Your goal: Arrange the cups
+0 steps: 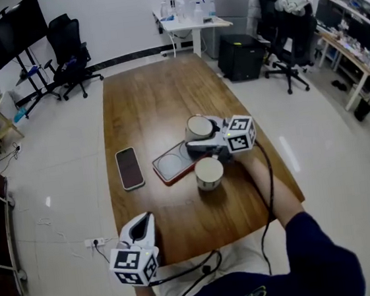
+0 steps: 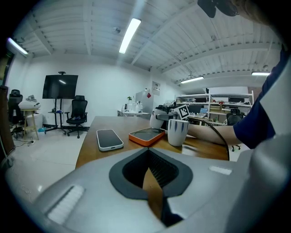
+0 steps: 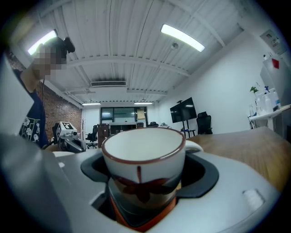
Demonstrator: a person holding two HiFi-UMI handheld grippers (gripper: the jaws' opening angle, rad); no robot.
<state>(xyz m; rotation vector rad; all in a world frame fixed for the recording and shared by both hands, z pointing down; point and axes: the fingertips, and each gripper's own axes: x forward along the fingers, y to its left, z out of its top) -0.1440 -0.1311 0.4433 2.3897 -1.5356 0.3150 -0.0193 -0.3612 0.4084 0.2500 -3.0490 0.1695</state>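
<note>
A white cup (image 3: 143, 159) with a red-brown rim and a red pattern fills the right gripper view, and my right gripper (image 3: 144, 191) is shut on it. The head view shows this cup (image 1: 200, 127) at the far right corner of an orange-edged tray (image 1: 172, 164), with the right gripper (image 1: 201, 139) reaching in from the right. A second white cup (image 1: 209, 173) with blue marks (image 2: 177, 132) stands upright on the table just in front of the tray. At the table's near edge my left gripper (image 1: 142, 223) hovers shut and holds nothing (image 2: 151, 175).
A phone (image 1: 129, 168) lies face up left of the tray on the wooden table (image 1: 146, 102). Office chairs, a screen on a stand and desks ring the room. A cable trails from each gripper toward the person's body.
</note>
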